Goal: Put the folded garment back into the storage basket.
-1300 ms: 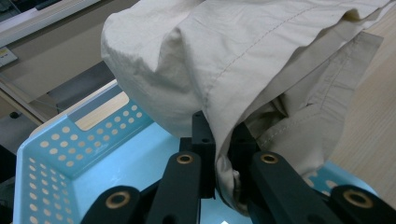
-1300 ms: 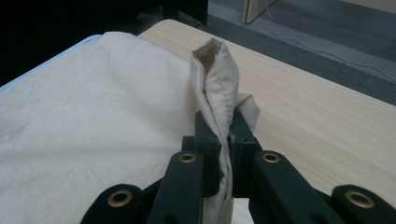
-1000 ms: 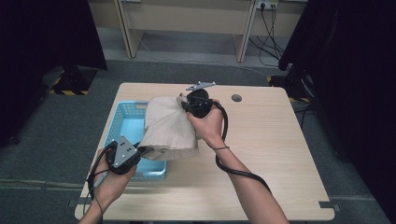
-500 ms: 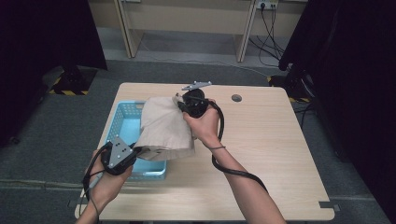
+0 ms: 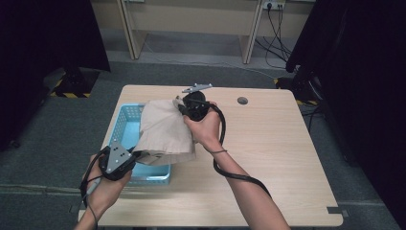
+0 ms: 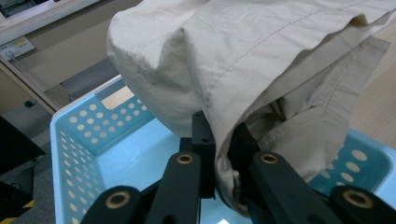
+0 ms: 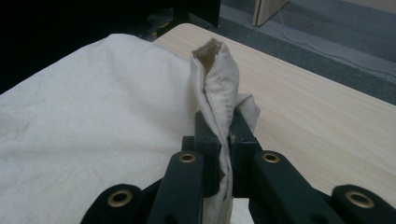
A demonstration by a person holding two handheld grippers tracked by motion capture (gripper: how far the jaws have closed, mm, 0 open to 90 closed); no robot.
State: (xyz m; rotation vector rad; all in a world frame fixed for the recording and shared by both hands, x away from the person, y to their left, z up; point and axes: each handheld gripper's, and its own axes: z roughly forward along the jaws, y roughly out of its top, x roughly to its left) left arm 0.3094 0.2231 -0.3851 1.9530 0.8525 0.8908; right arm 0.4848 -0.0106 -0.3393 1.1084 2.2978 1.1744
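left: the left hand-held gripper (image 5: 136,155), matte black with a grey three-cornered plate on top, pinches a bunched lower edge of the cloth (image 5: 165,132) between its jaws. below it, a light blue plastic basket (image 5: 123,125) with rows of round holes in its walls sits on the tabletop (image 5: 282,158); its smooth floor is bare where visible. centre: the cloth, beige woven fabric with stitched seams and soft folds, hangs stretched between the two grippers above the basket, its lower part drooping toward the basket's inside. right: the right hand-held gripper (image 5: 181,106) pinches a folded, hemmed corner of the cloth, standing upright between its jaws. the tabletop is pale wood-grain laminate, rectangular, with rounded corners.
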